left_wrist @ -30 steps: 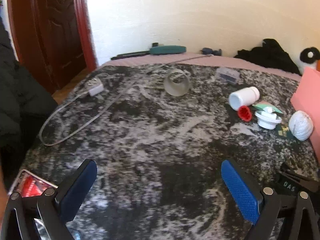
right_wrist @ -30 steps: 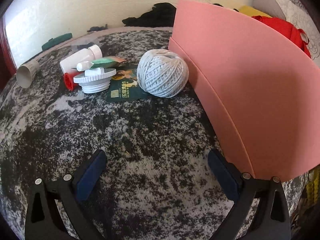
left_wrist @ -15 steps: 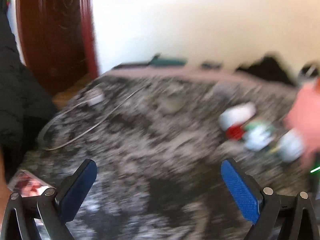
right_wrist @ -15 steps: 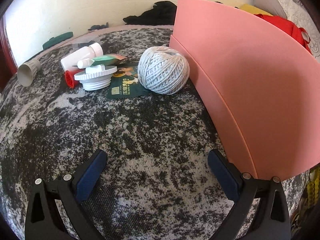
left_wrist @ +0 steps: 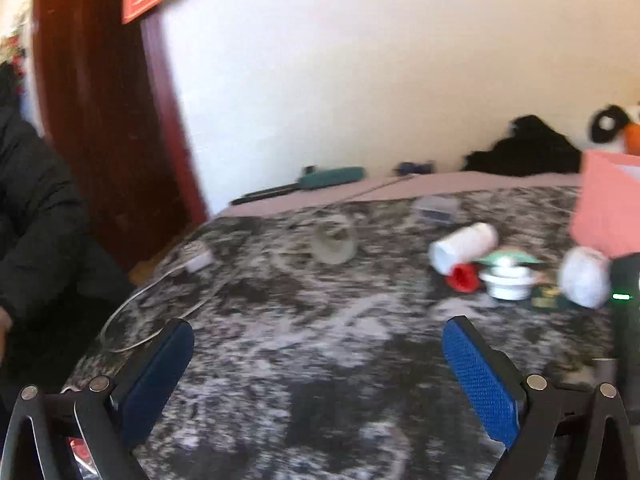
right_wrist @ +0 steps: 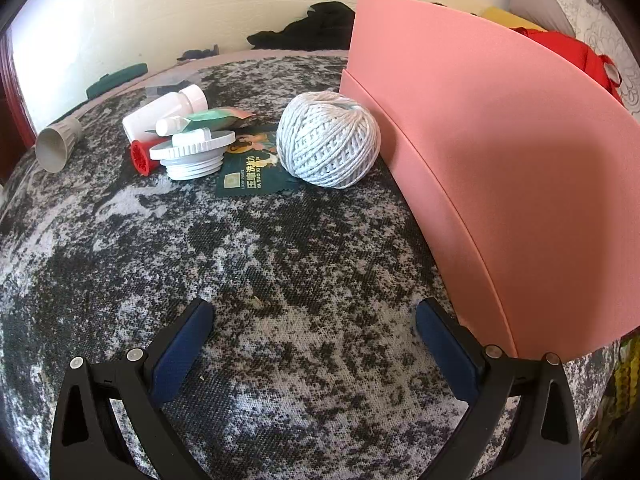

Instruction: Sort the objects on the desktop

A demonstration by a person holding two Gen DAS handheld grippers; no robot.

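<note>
Over the mottled cloth (left_wrist: 320,360), the left gripper (left_wrist: 318,364) hangs wide apart and empty; a white bottle (left_wrist: 464,246) lies well ahead, blurred. From the right wrist, the right gripper (right_wrist: 312,344) gapes wide, holding nothing, with the twine ball (right_wrist: 328,140) beyond, just beside the pink box (right_wrist: 500,184).

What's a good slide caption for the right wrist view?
Open right gripper hovers over mottled cloth, facing a twine ball beside a pink box.
</note>
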